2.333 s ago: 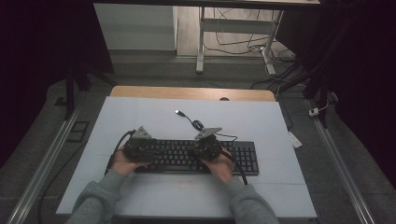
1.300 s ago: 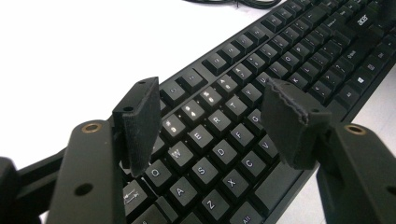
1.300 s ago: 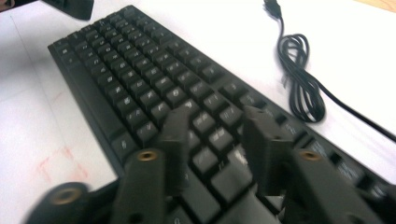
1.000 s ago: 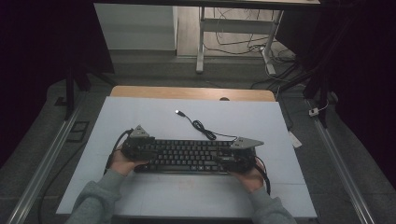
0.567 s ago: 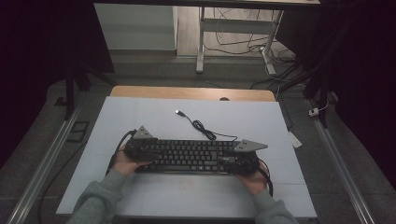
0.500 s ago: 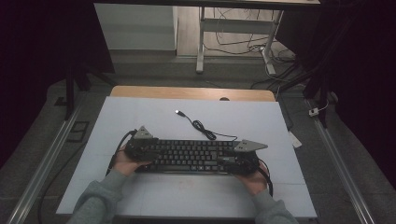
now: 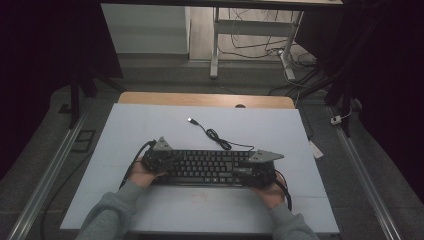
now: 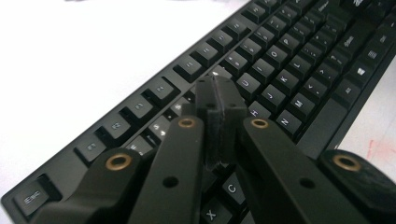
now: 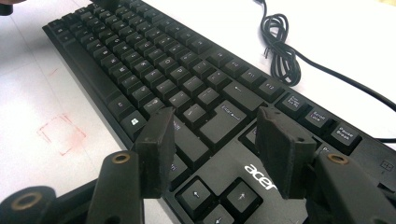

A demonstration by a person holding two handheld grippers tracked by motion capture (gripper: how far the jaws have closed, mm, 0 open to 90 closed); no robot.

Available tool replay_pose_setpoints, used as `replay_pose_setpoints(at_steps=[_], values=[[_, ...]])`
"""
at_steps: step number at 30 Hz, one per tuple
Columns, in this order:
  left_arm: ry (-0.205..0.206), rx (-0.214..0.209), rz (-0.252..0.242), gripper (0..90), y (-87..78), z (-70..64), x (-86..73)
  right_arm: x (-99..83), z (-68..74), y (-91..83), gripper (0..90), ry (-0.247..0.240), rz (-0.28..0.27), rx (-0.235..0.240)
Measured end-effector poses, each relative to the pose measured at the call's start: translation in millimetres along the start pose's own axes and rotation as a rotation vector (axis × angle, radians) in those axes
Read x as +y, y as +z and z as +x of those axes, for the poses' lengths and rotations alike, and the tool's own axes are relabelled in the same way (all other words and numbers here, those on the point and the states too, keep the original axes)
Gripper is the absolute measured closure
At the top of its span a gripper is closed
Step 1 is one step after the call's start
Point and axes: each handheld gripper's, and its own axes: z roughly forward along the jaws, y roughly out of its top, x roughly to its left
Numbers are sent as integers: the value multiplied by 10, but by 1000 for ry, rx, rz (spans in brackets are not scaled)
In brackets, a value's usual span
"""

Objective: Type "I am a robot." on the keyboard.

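Centrally, keyboard [image 7: 210, 167]; bare table [image 7: 150, 125] beyond

Grey sleeves [image 7: 112, 214]; each black hand-held gripper [image 8: 219, 105] shows brass-looking rivets and, seemingly, a grey plate.

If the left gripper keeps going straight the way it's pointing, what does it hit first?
Most likely the keyboard itself: the left gripper, jaws shut, points low over the letter keys, so its tips would probably meet those around U and H first.

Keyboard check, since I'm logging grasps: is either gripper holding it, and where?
No. The left gripper is shut on nothing above the keyboard; the right gripper hangs open over its arrow keys.
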Motion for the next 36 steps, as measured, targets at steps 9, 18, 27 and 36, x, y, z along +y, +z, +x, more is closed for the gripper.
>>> replay_pose_setpoints(at_steps=[9, 18, 27, 36], values=[[6, -7, 31, 888, 132, -40, 29, -3, 9, 21, 480, -1, 8, 2], [3, 6, 56, 887, 193, -25, 13, -4, 8, 24, 480, -2, 11, 2], [2, 14, 63, 887, 212, -10, 4, -5, 5, 27, 480, -1, 13, 3], [3, 13, 52, 888, 210, -22, 1, -3, 7, 25, 479, -3, 13, 1]])
